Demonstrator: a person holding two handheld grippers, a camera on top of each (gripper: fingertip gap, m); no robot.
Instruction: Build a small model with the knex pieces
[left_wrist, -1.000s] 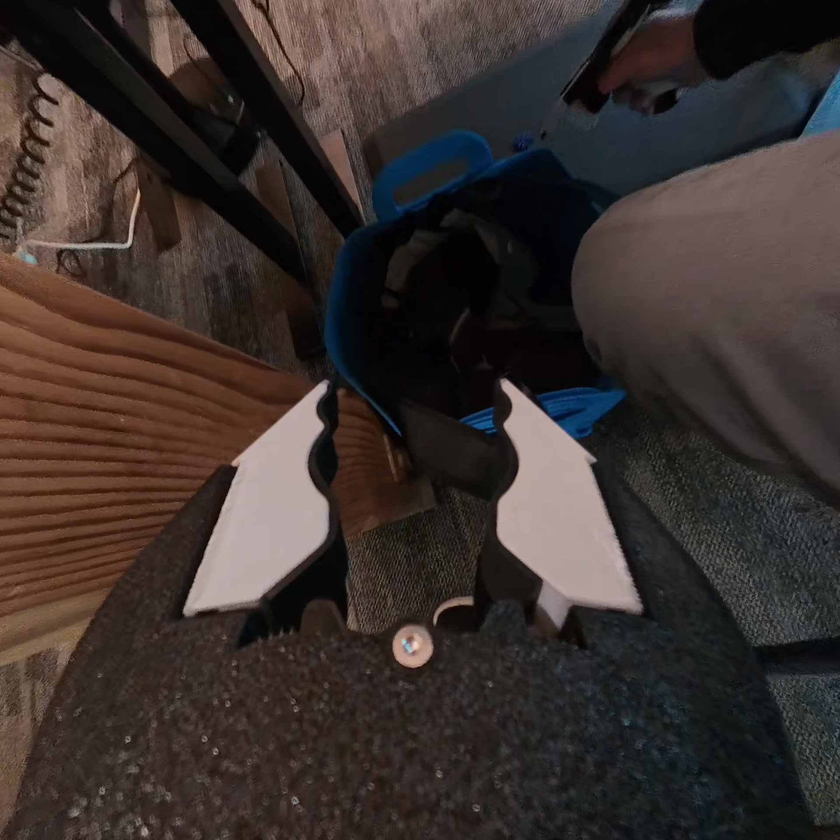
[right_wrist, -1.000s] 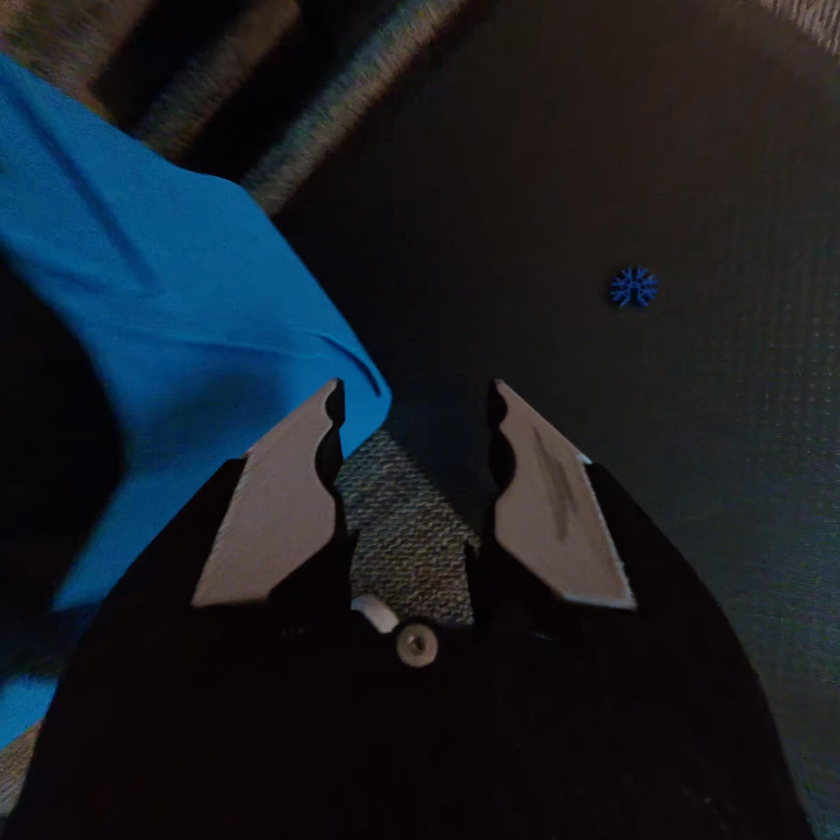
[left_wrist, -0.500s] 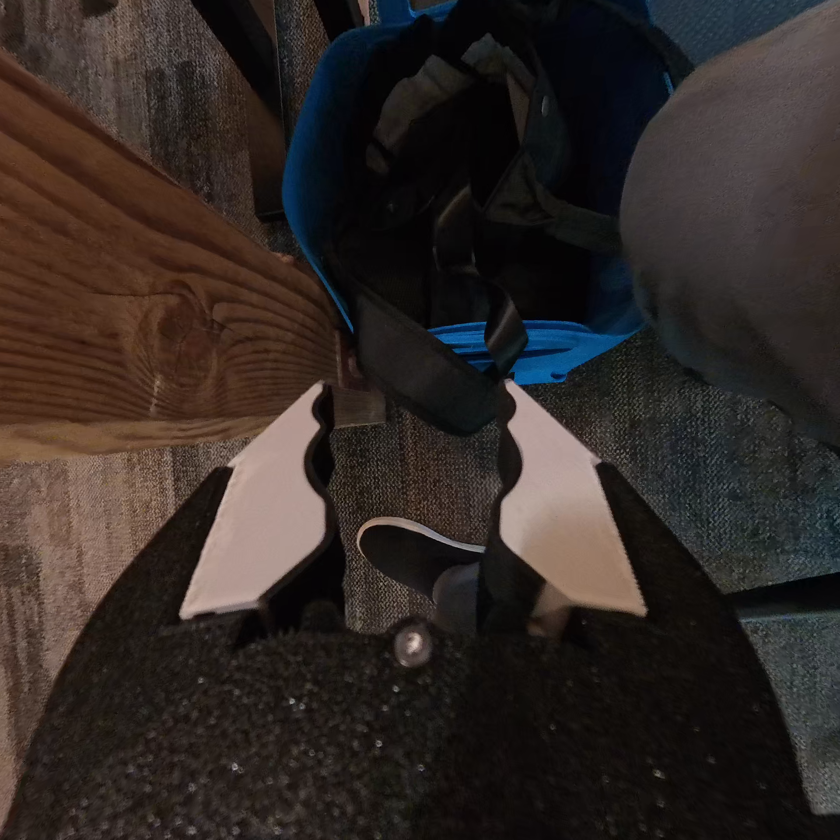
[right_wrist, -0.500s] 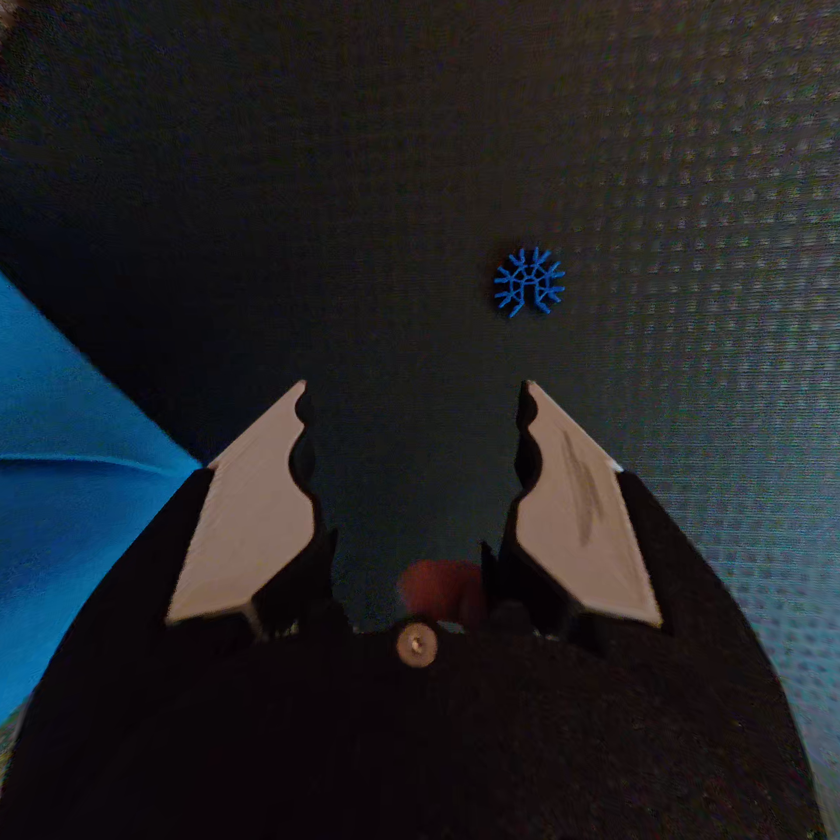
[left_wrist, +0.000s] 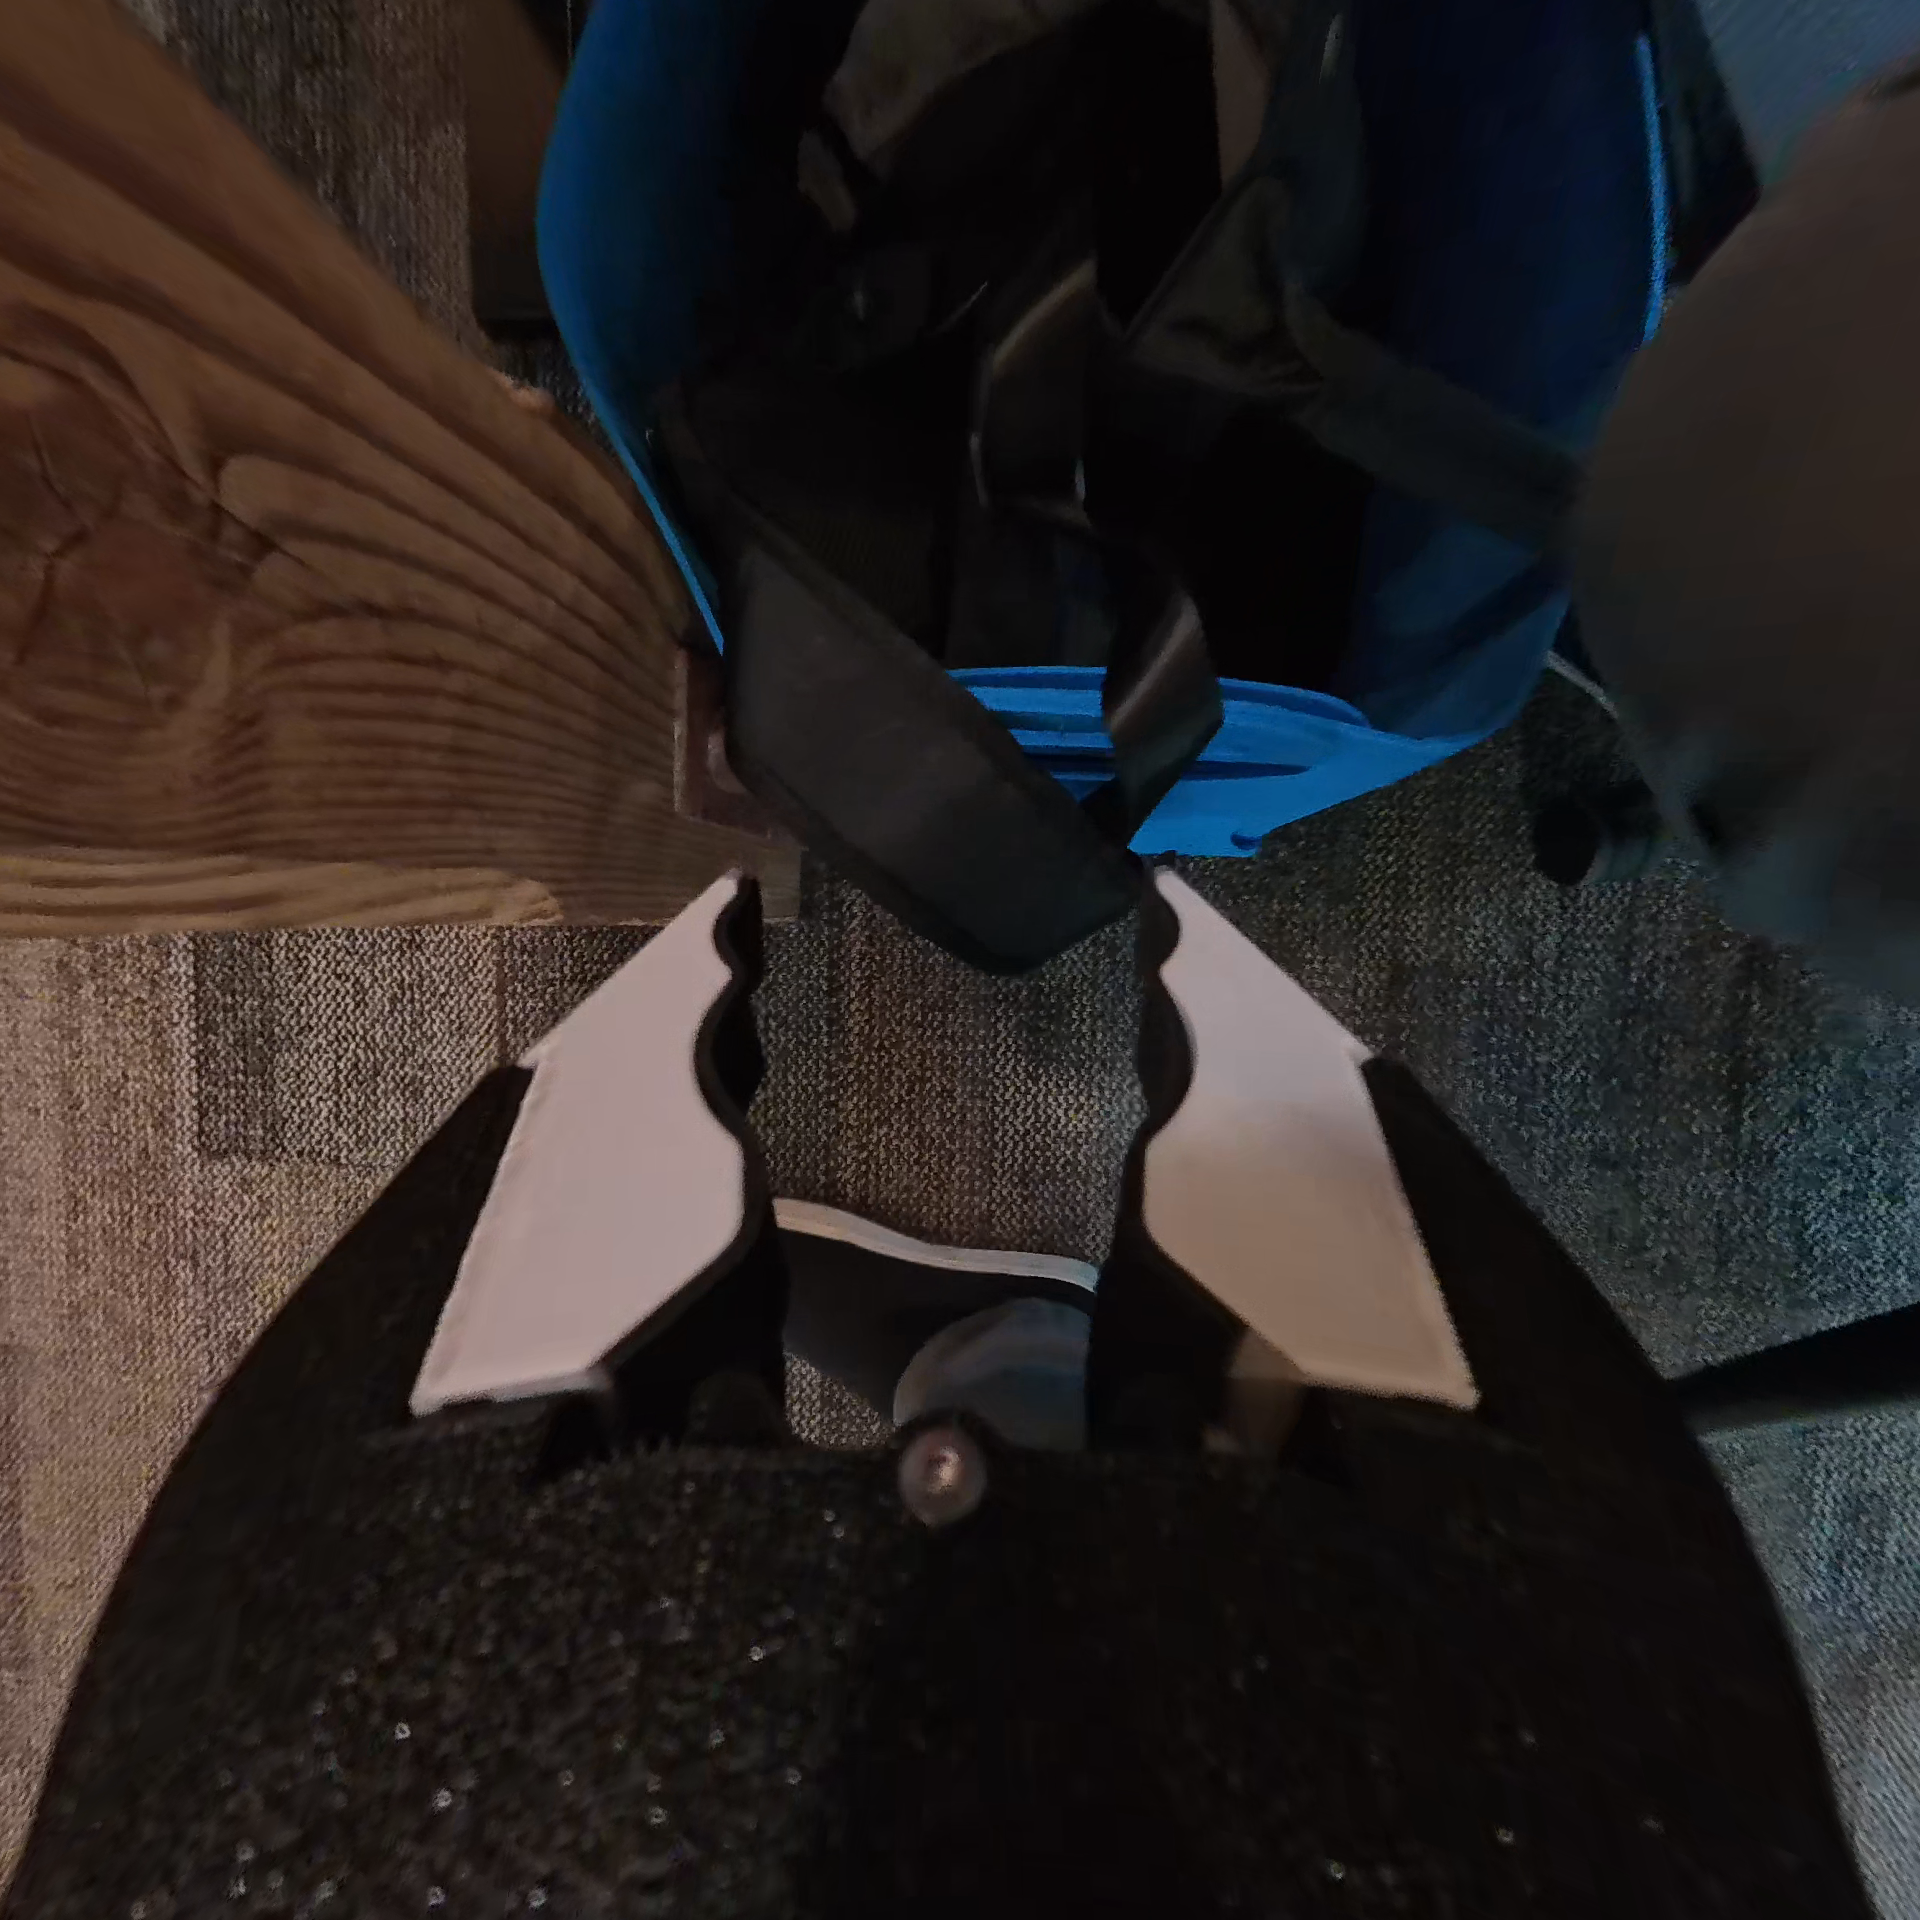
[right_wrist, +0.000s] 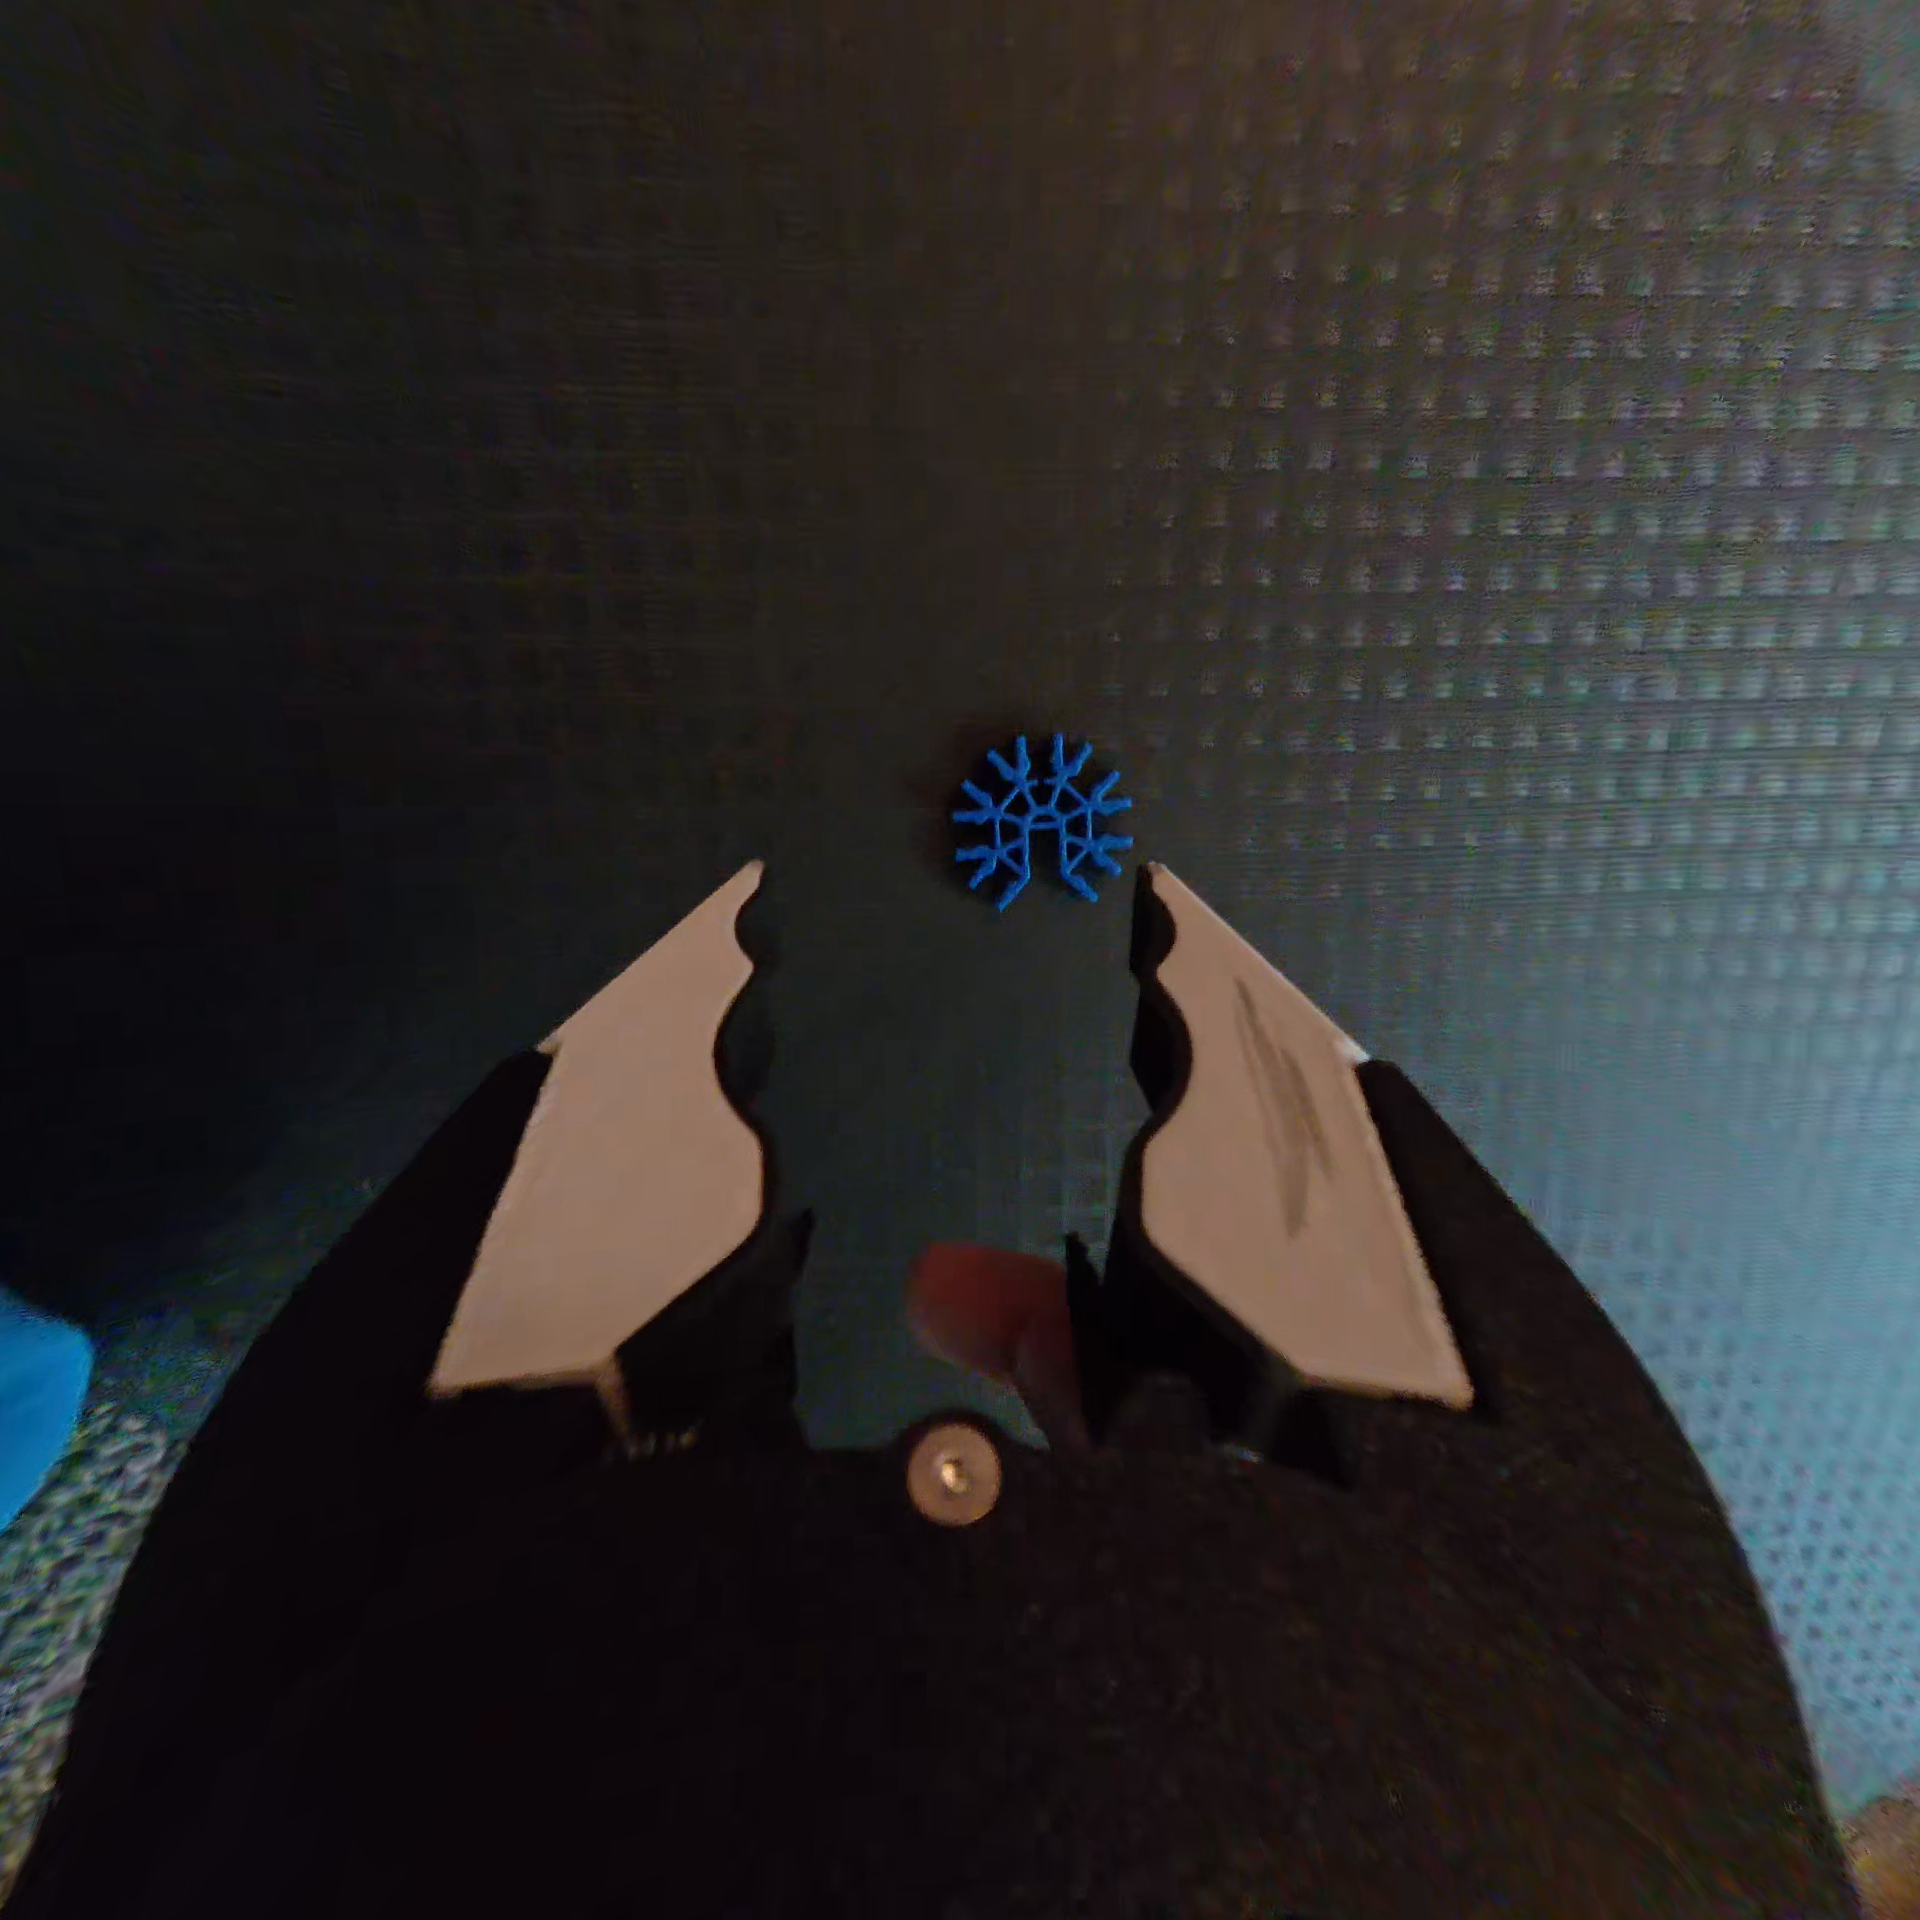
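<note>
In the right wrist view a small blue snowflake-shaped plastic piece (right_wrist: 1041, 821) lies flat on a dark textured mat (right_wrist: 1455, 520). My right gripper (right_wrist: 951, 878) is open and empty, its fingertips just short of the piece, which sits slightly right of the gap's centre. In the left wrist view my left gripper (left_wrist: 945, 883) is open and empty above grey carpet (left_wrist: 935, 1060). Just beyond its tips a black strap (left_wrist: 914, 800) hangs over the rim of a blue bin (left_wrist: 623, 260) that holds dark bags and straps.
A wooden plank (left_wrist: 260, 571) lies at the left, its end against the bin. A person's grey-clad leg (left_wrist: 1766, 520) is at the right, and a dark shoe with a white sole (left_wrist: 935, 1278) shows between the left fingers. A blue corner (right_wrist: 31, 1392) sits at the right view's left edge.
My right gripper has moved away from the blue bin over the mat and closed in on the blue piece. My left gripper has moved in over the carpet toward the bin and its strap.
</note>
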